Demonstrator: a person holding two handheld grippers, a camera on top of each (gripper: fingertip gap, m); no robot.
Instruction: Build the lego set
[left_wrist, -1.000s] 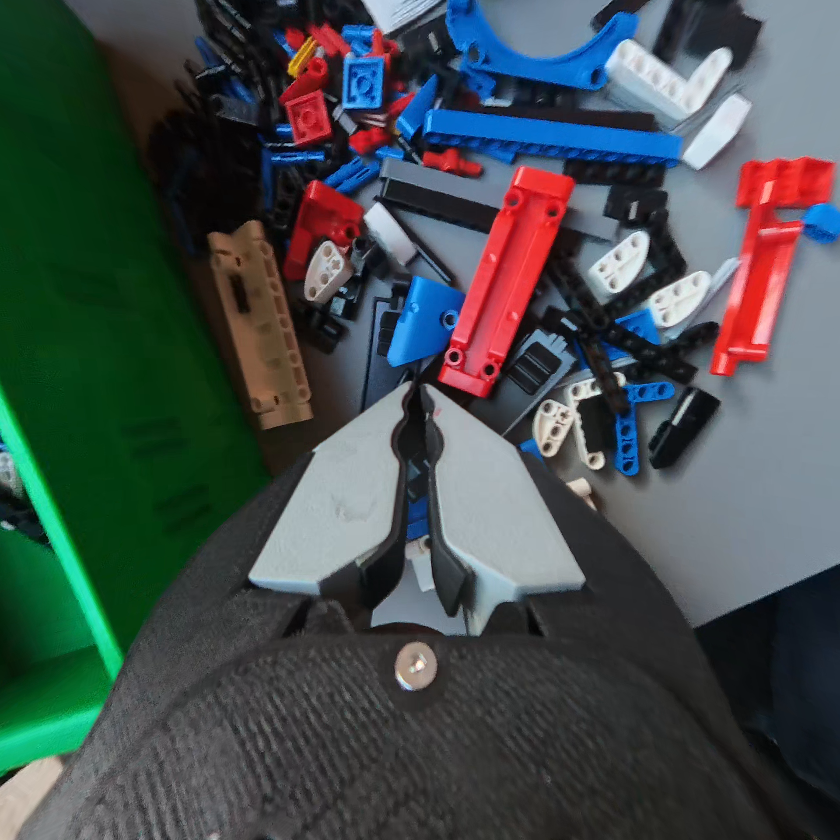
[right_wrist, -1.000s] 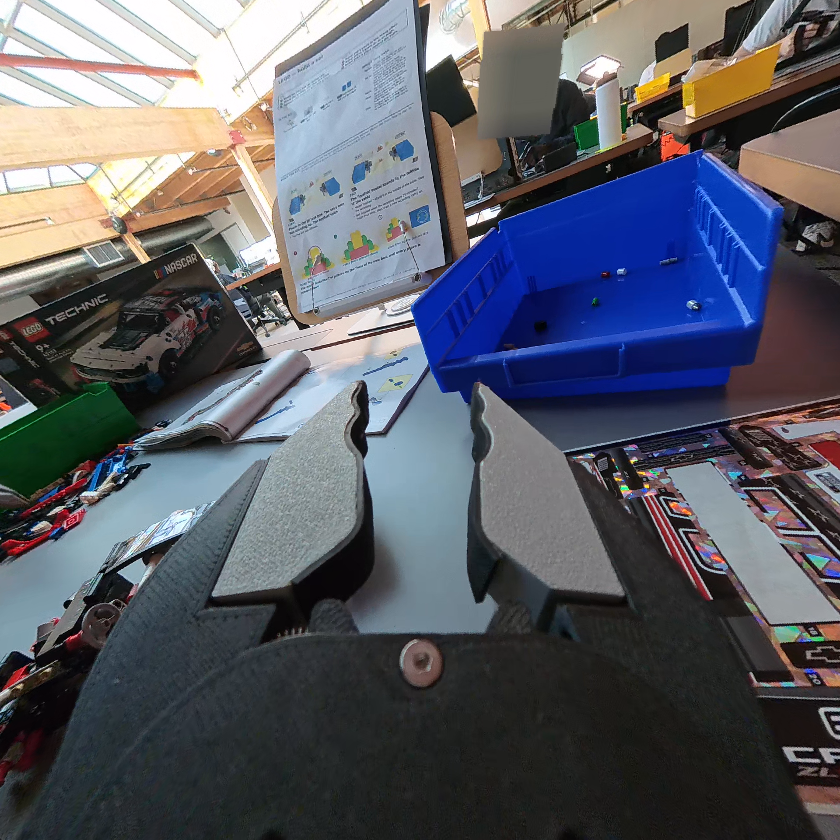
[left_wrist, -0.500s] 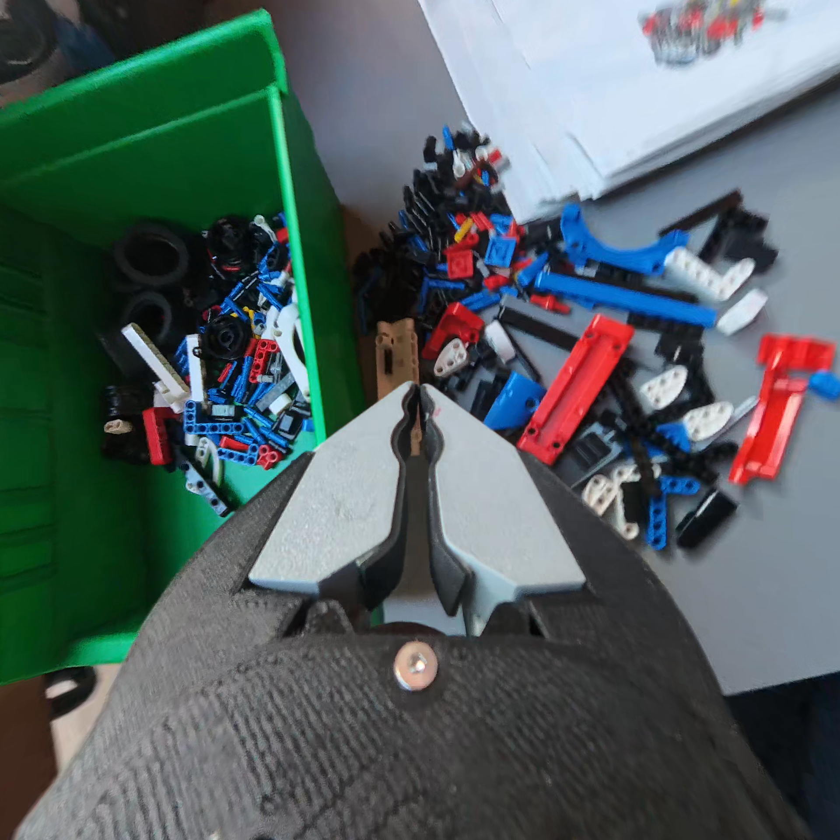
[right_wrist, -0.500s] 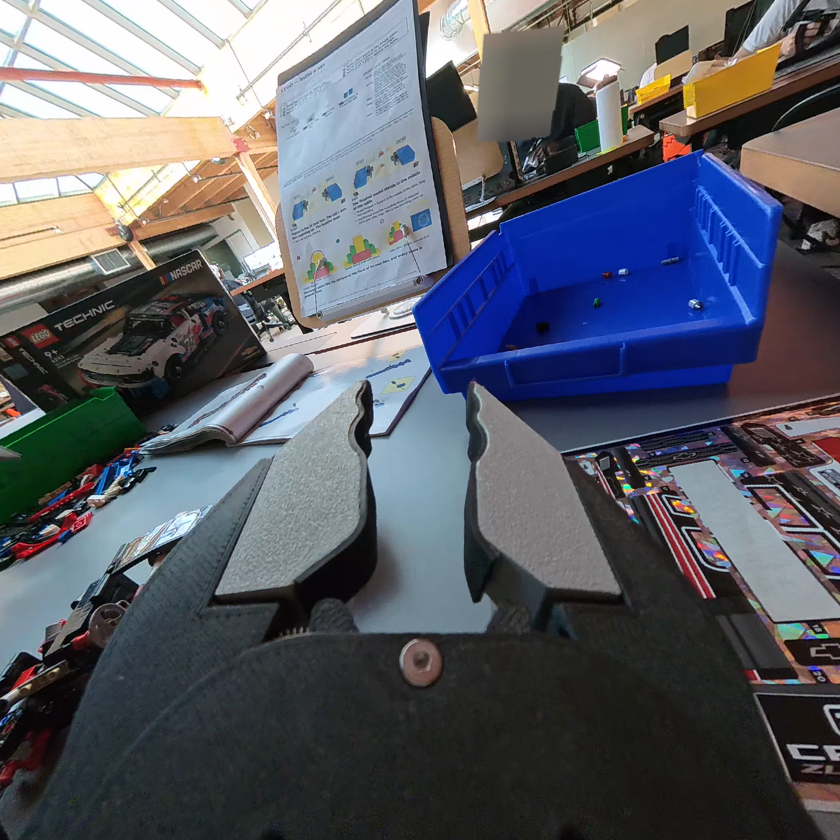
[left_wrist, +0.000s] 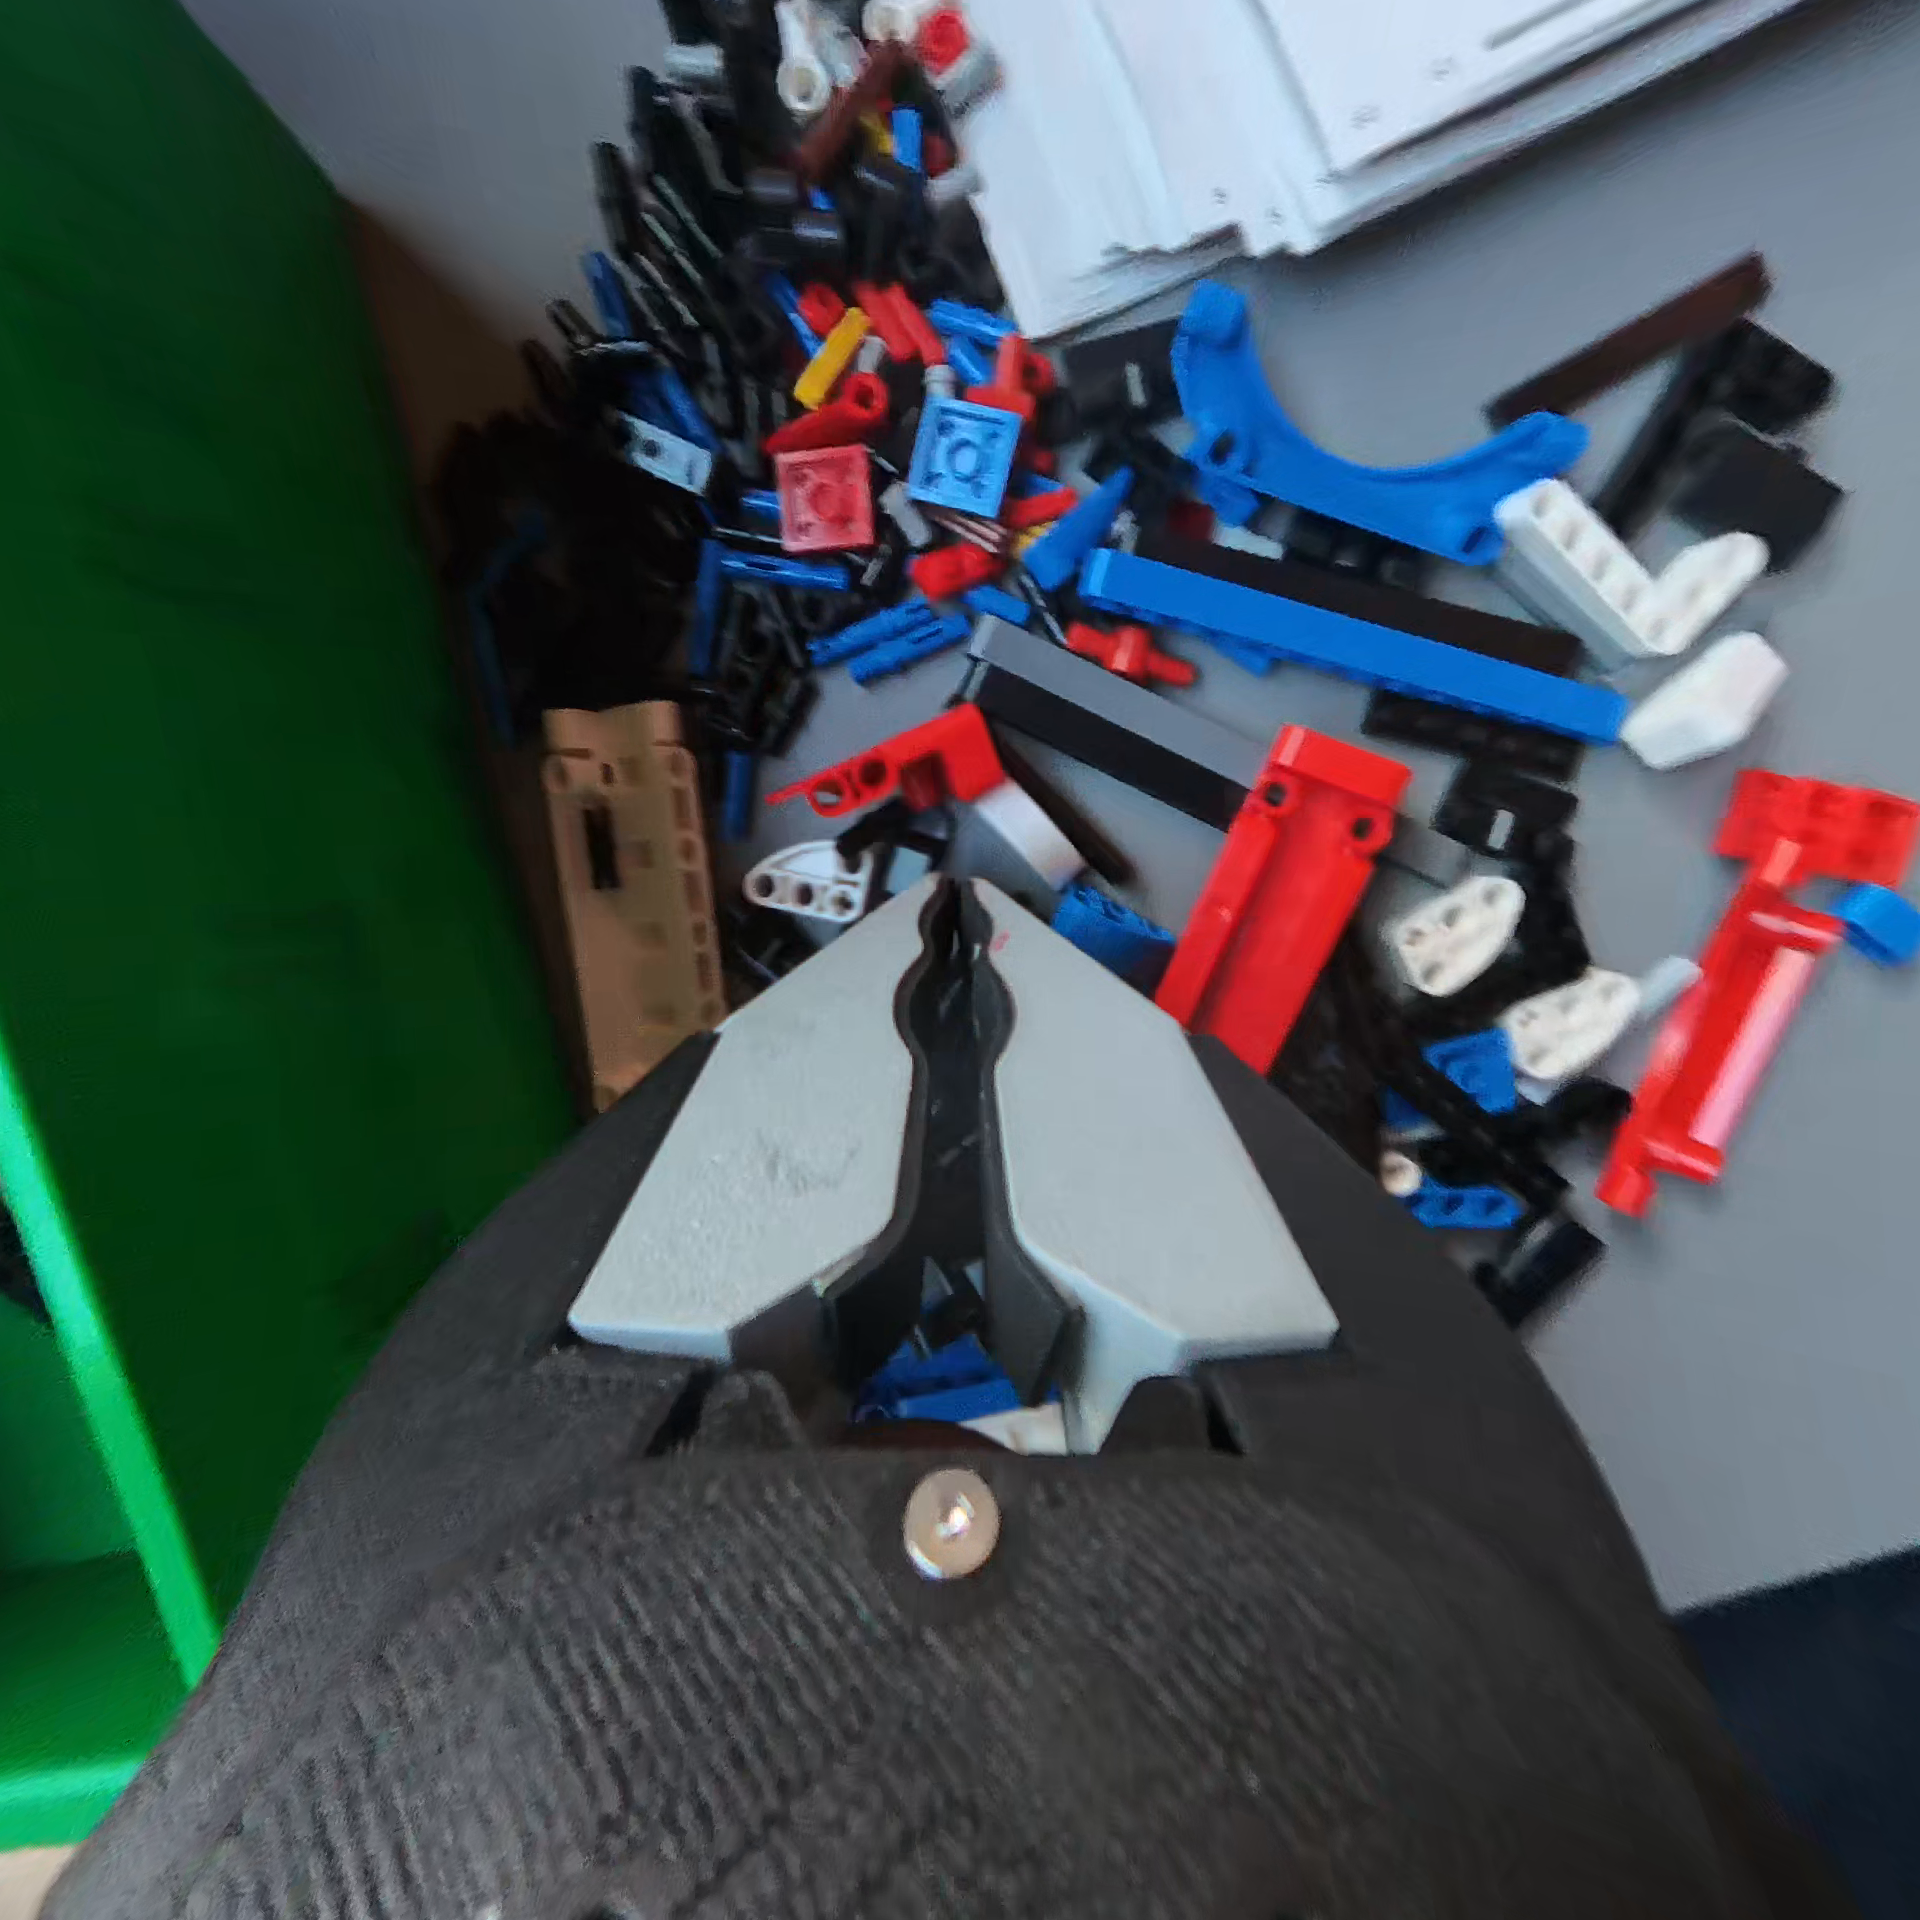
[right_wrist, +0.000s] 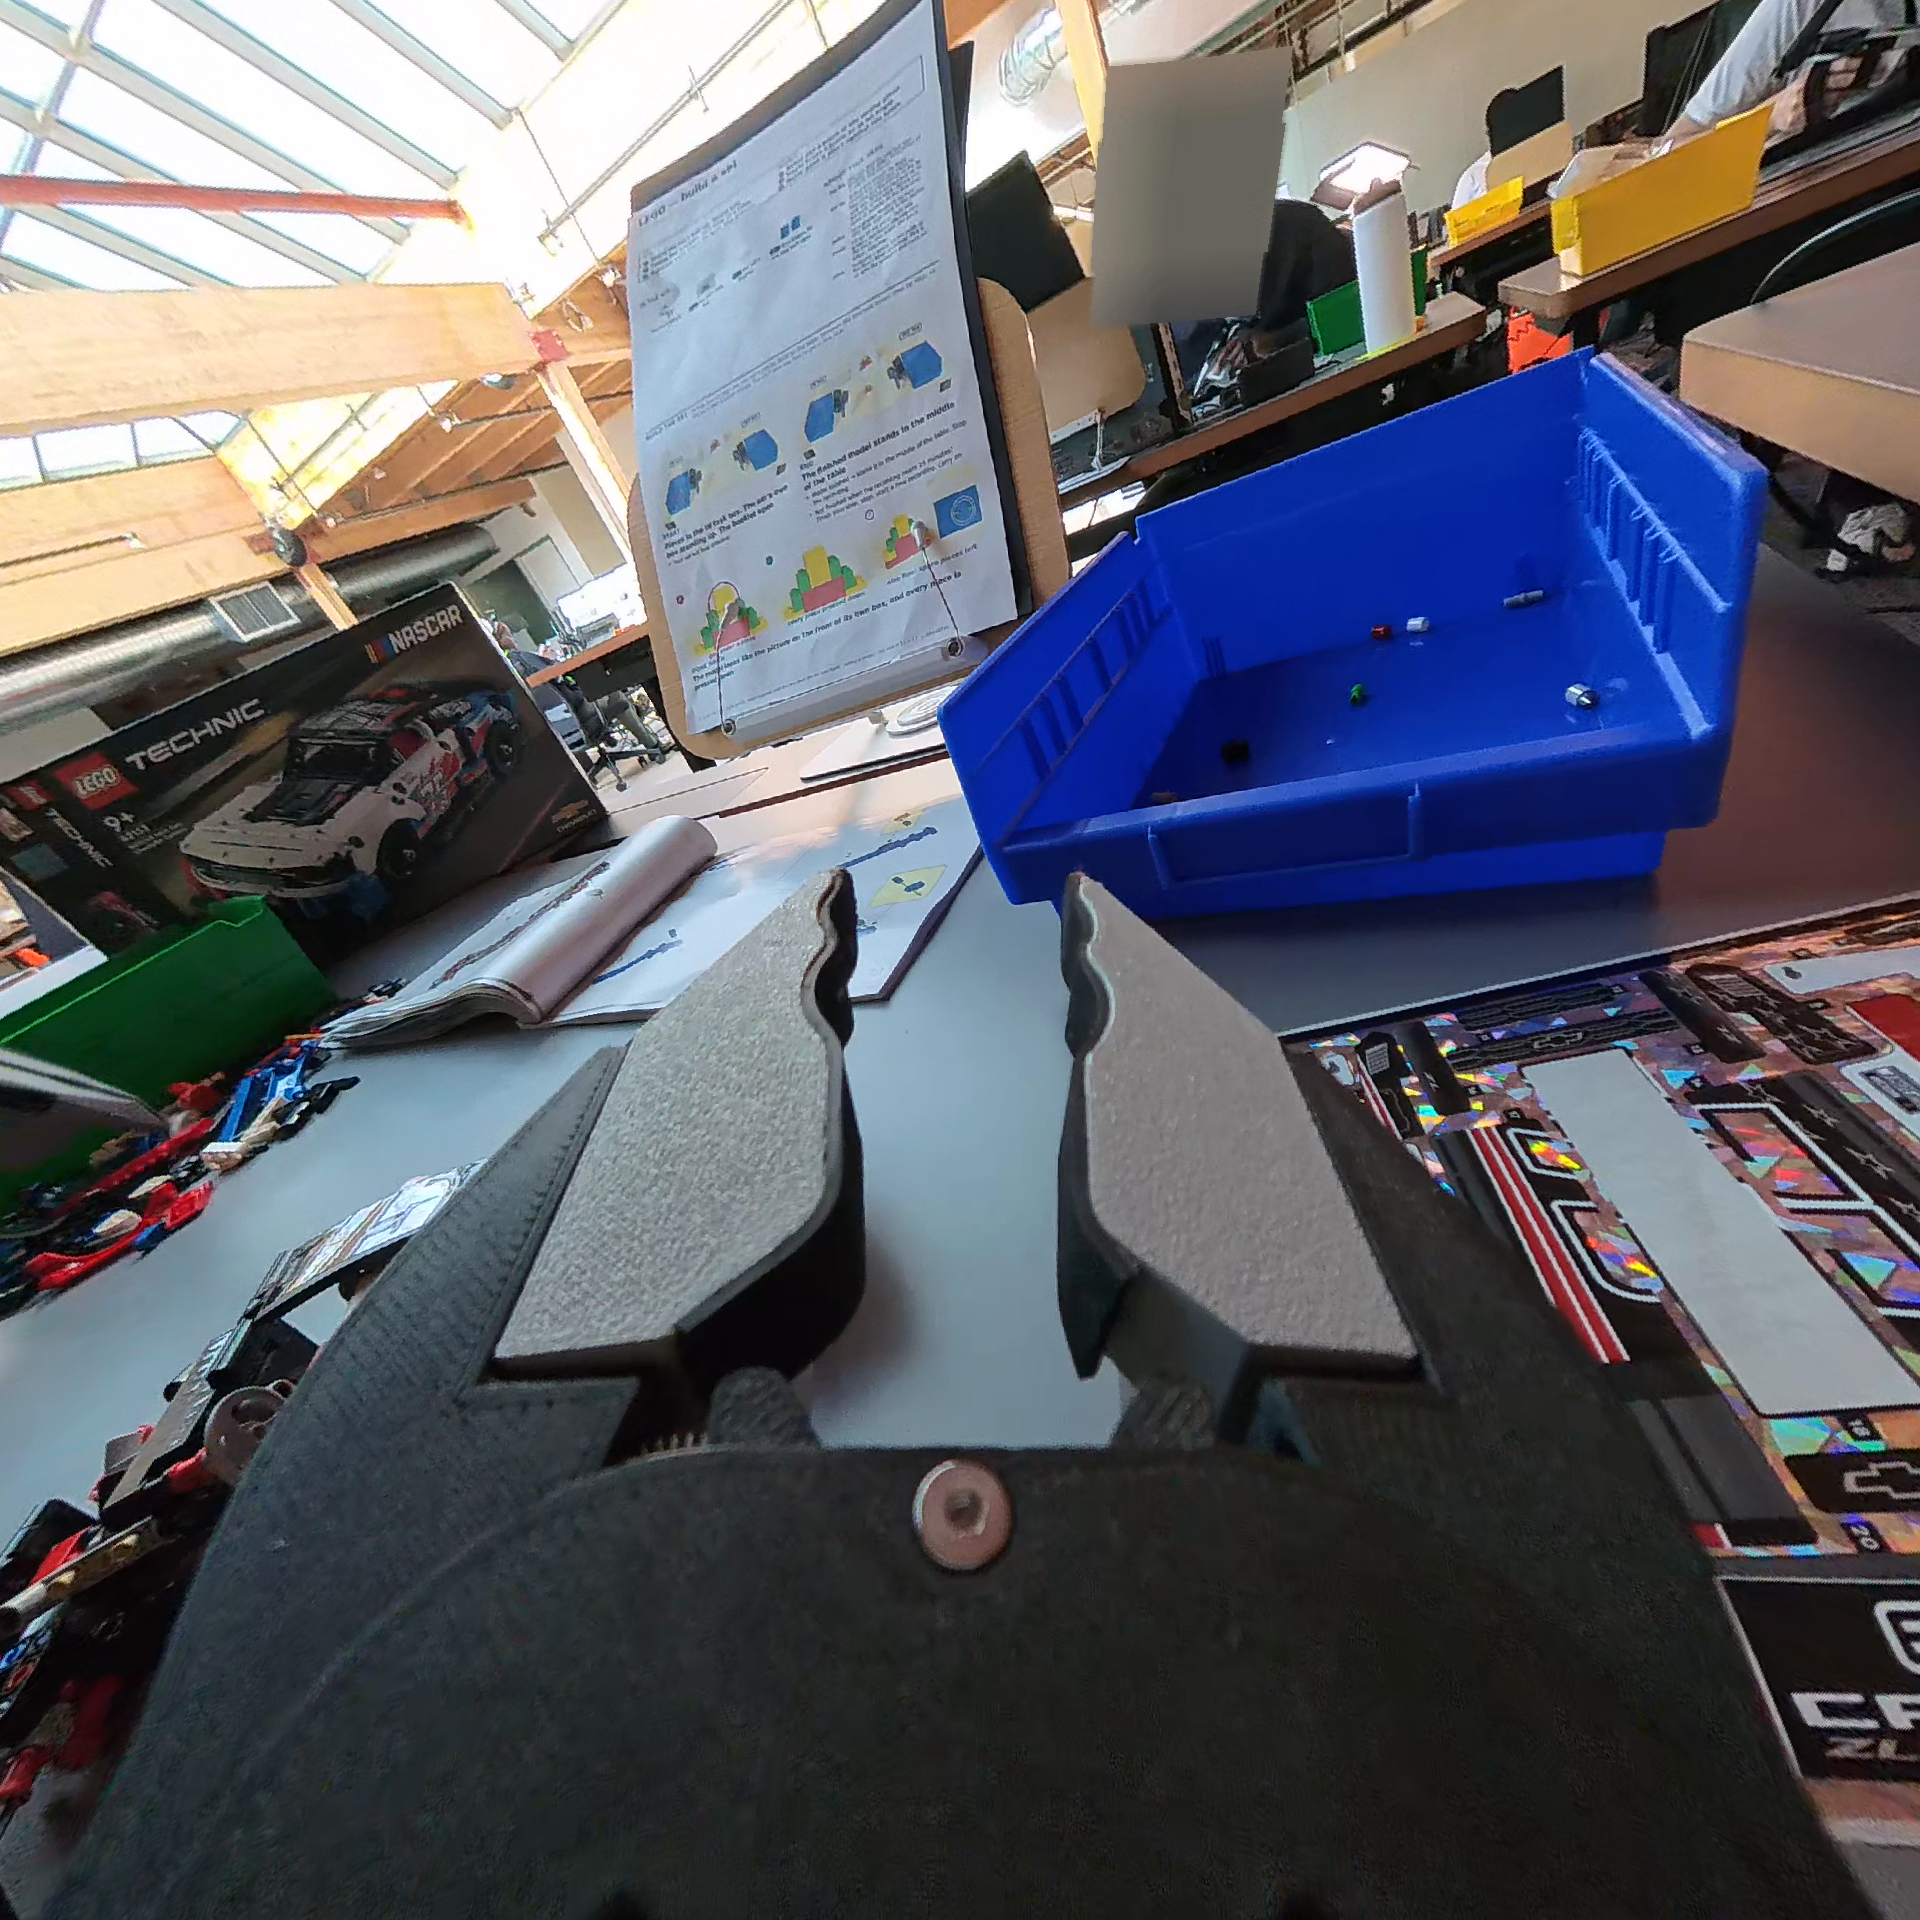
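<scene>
In the left wrist view my left gripper (left_wrist: 956, 899) is shut with nothing between its pads. It hovers just over a pile of loose lego pieces (left_wrist: 935, 499) on the grey table (left_wrist: 1714, 1351). A long red panel (left_wrist: 1278, 894), a tan panel (left_wrist: 634, 894), a white curved piece (left_wrist: 800, 883) and a red bracket (left_wrist: 904, 758) lie around the fingertips. In the right wrist view my right gripper (right_wrist: 956, 904) is open and empty, low over the bare table (right_wrist: 966, 1143). The piece pile (right_wrist: 156, 1174) shows far left there, and a partly built model (right_wrist: 156, 1455) at lower left.
A green bin (left_wrist: 208, 727) stands left of the pile, and the open instruction booklet (left_wrist: 1299, 125) lies beyond it. The right wrist view shows a blue bin (right_wrist: 1403, 707), the booklet (right_wrist: 582, 935), the set's box (right_wrist: 291, 769), a standing instruction sheet (right_wrist: 821, 395) and a sticker sheet (right_wrist: 1662, 1195).
My left gripper, shut throughout, pulled back over the green bin and then came down close to the pile again. My right gripper's fingers closed slightly and it barely moved.
</scene>
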